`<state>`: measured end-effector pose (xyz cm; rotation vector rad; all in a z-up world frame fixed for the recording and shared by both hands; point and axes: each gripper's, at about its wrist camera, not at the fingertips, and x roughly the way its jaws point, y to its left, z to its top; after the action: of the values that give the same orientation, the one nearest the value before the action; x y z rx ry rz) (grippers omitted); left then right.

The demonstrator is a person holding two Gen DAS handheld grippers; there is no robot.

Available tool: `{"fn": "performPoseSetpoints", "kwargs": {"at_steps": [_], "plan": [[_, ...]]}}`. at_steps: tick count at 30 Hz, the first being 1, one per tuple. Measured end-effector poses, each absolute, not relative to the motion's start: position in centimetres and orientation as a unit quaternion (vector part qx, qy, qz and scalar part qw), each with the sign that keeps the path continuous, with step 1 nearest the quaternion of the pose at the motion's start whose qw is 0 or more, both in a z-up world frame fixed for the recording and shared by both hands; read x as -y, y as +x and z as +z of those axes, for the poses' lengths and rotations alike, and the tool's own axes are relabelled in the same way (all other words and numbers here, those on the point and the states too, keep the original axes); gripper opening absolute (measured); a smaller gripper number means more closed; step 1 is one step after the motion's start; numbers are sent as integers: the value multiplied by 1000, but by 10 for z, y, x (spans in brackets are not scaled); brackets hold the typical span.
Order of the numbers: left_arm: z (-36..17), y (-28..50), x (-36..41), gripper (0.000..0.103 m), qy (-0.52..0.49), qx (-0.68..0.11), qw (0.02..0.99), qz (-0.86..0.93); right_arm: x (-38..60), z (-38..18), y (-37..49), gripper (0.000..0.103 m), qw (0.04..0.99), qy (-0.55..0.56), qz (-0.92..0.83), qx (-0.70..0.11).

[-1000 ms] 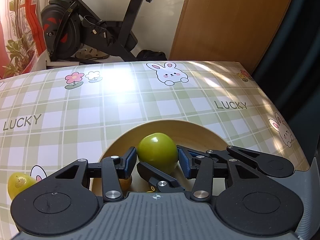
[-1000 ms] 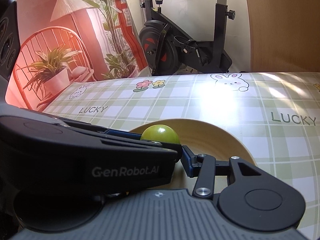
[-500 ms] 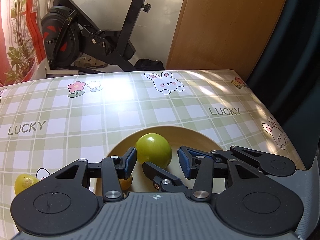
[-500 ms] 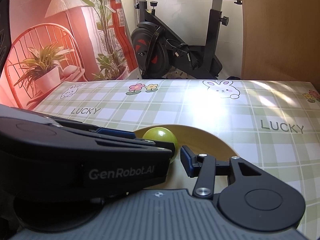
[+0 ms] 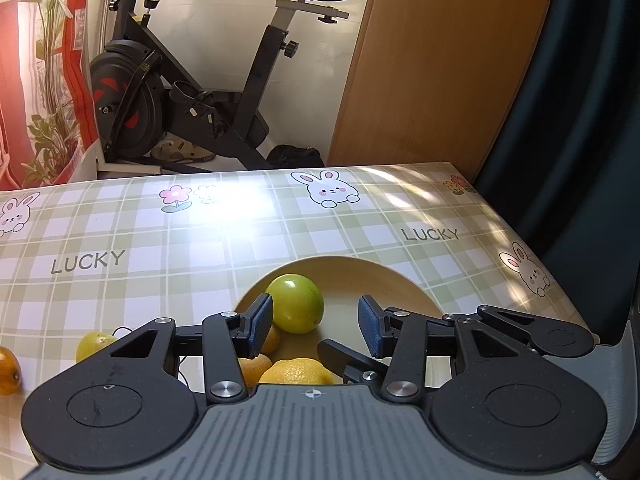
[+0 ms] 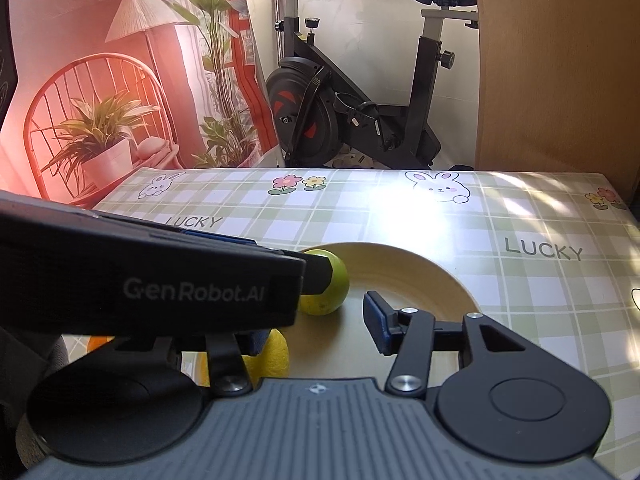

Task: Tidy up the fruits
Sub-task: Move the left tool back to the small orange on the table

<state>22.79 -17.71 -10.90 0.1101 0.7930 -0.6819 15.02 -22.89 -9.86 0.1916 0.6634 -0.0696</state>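
A green round fruit (image 5: pixel 296 304) rests in a pale wooden bowl (image 5: pixel 360 270), just beyond the left pad of my left gripper (image 5: pixel 315 326). That gripper is open, and its blue pads are clear of the fruit. A lemon (image 5: pixel 298 372) and small orange fruits (image 5: pixel 252 364) lie in the bowl below it. My right gripper (image 6: pixel 316 332) hovers over the bowl (image 6: pixel 424 270). Its jaws are opening, and only the bowl's floor shows between them. The green fruit (image 6: pixel 332 296) sits ahead and to the left, half hidden by the left gripper's black housing (image 6: pixel 160 280).
A yellow fruit (image 5: pixel 94 344) and an orange fruit (image 5: pixel 8 370) lie on the checked tablecloth (image 5: pixel 160 240) left of the bowl. The table's right edge (image 5: pixel 560 280) is near the bowl. An exercise bike (image 5: pixel 180 100) and a wooden panel (image 5: pixel 440 60) stand behind the table.
Both grippers have drawn back and up. The green fruit, between the left pads a second ago, now lies in the bowl beyond them. The lemon has come into view. The right jaws stand slightly wider.
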Motion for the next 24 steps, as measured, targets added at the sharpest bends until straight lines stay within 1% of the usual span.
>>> {"fn": "performPoseSetpoints", "kwargs": {"at_steps": [12,24], "plan": [[-92,205,103,50,29,-365,880,-304,198,-83,118,51,949,92,-26,-301],[-83,183,40,50,18,-350,897,-270,151,-81,103,51,952,100,-4,-288]]}}
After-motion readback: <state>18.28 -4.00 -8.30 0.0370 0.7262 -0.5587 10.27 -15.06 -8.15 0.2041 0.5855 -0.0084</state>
